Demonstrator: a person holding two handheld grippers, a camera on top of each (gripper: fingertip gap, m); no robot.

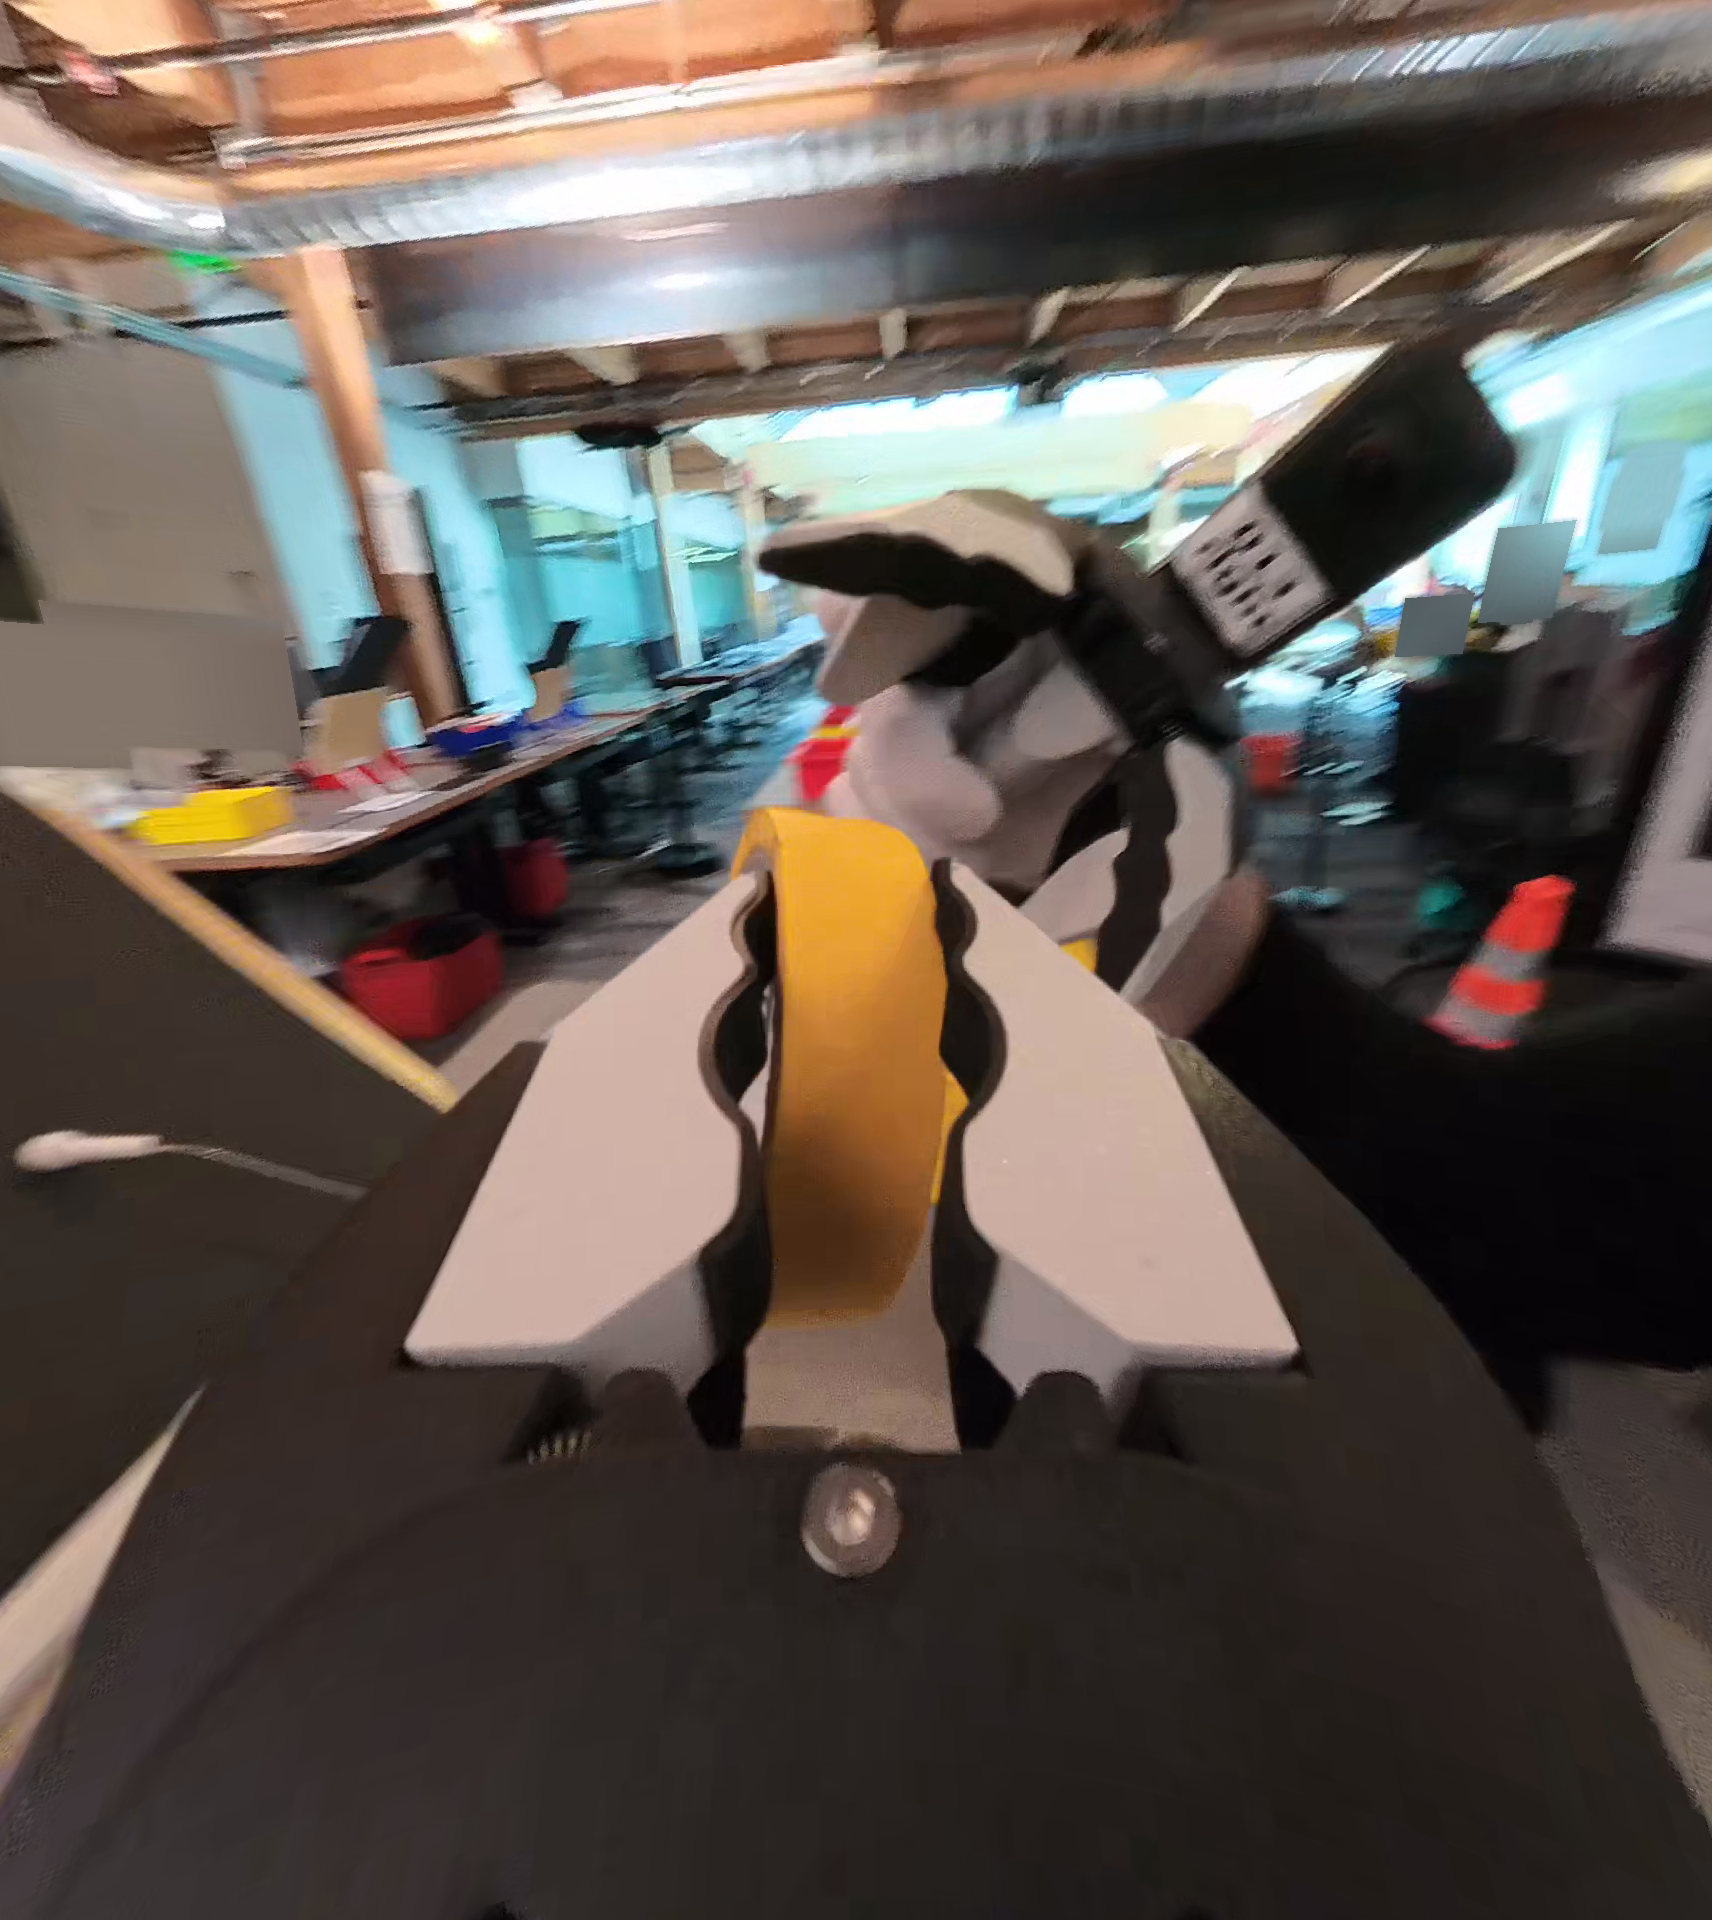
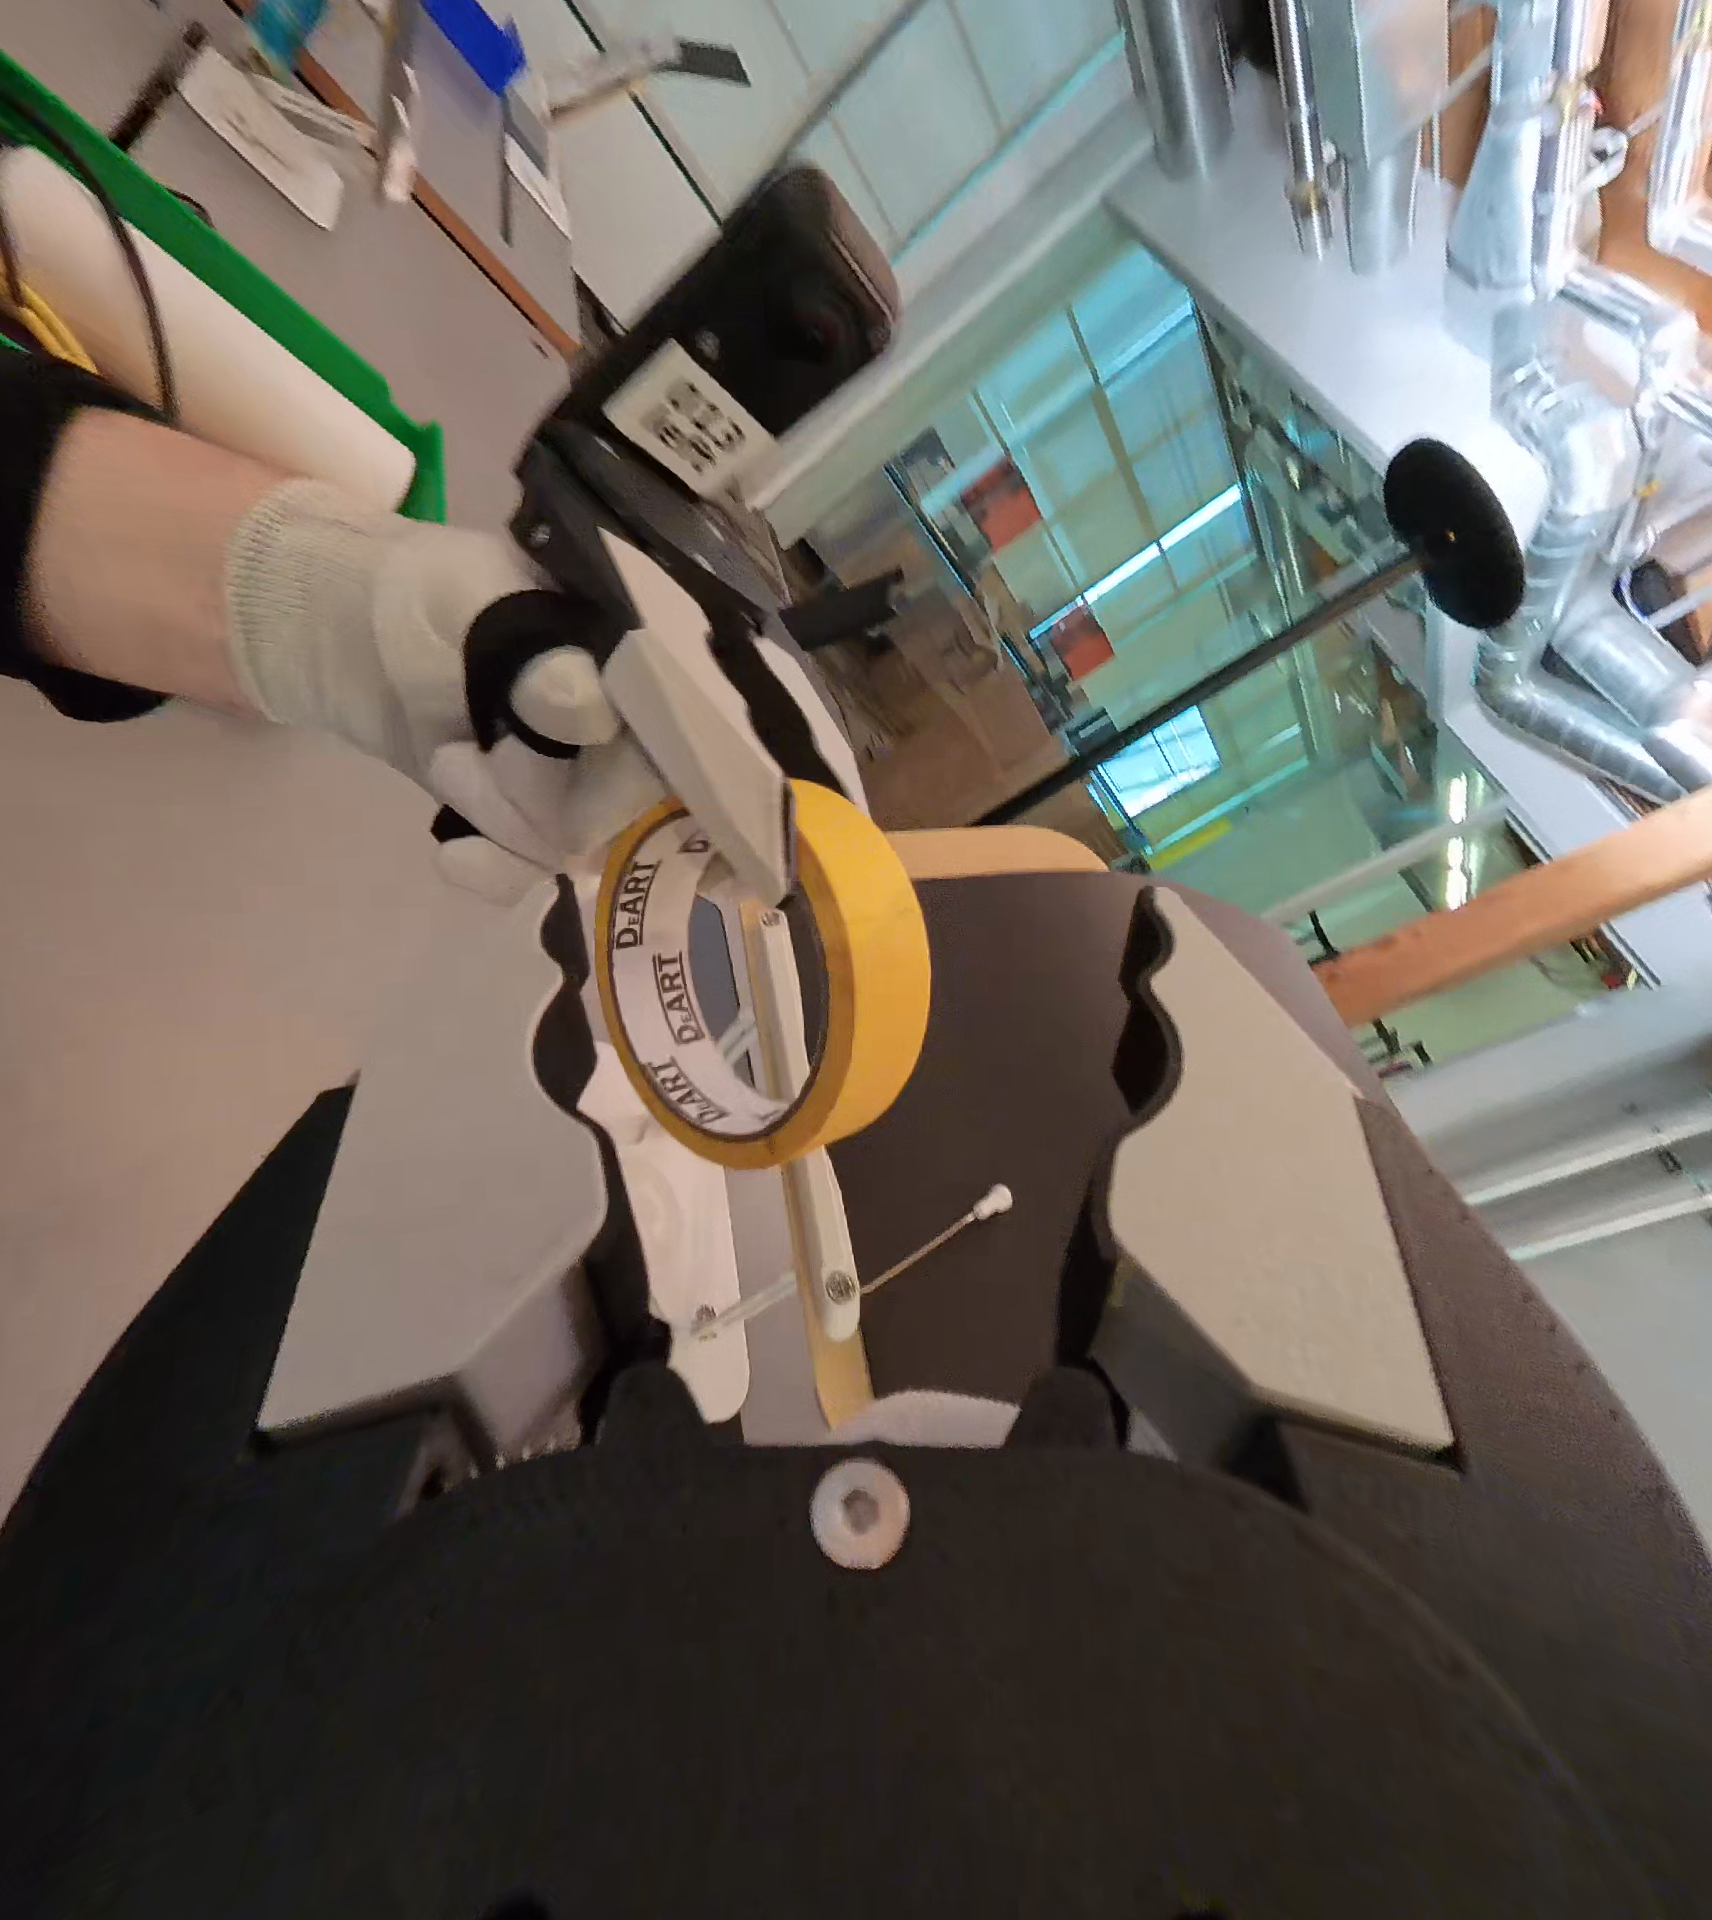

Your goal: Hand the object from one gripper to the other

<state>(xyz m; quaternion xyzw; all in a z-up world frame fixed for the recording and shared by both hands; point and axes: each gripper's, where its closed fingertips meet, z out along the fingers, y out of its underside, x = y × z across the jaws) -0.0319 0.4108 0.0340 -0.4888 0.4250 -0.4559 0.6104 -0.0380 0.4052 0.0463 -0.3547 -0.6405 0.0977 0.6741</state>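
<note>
A yellow tape roll stands on edge between the fingers of my left gripper, which is shut on it. In the right wrist view the roll hangs from the left gripper, held by a white-gloved hand reaching in from the upper left. My right gripper is wide open, with one finger on each side of the roll and not touching it. In the left wrist view the right gripper shows beyond the roll, tilted and open, in a gloved hand.
A black board with a wooden edge lies at the left and also sits under the roll. Work tables with bins and an orange cone stand farther off. A green bin is at the upper left. The tips of both grippers are at nearly the same place.
</note>
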